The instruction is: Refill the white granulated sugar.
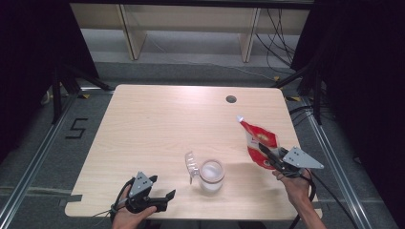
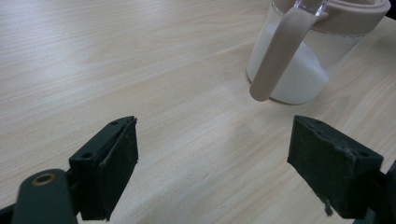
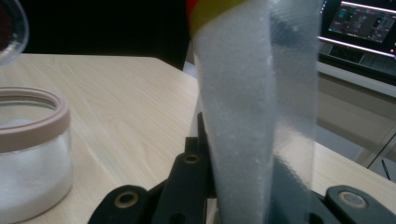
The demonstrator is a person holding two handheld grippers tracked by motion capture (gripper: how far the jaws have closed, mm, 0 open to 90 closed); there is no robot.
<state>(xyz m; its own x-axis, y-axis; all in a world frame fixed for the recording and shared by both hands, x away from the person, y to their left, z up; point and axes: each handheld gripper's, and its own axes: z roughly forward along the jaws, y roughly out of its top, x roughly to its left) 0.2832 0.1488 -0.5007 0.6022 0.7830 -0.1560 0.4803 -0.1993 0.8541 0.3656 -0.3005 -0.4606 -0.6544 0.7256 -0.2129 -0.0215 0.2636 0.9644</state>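
A red and white bag (image 1: 258, 142) of white grains is held up over the table's right side, and my right gripper (image 1: 270, 156) is shut on its lower end. In the right gripper view the bag (image 3: 252, 107) rises between the jaws, its clear side showing the grains. A glass jar (image 1: 211, 175) with a beige rim holds white powder near the front middle; its clear lid (image 1: 191, 165) hangs open on the left. My left gripper (image 1: 162, 196) rests open on the table at the front left. Its jaws stand wide apart before the jar (image 2: 308, 60).
The wooden table (image 1: 157, 124) has a round cable hole (image 1: 231, 99) at the back right. Beyond its far edge stand wooden shelf legs (image 1: 131, 33), with cables on the floor. A monitor (image 3: 362, 21) glows past the table in the right gripper view.
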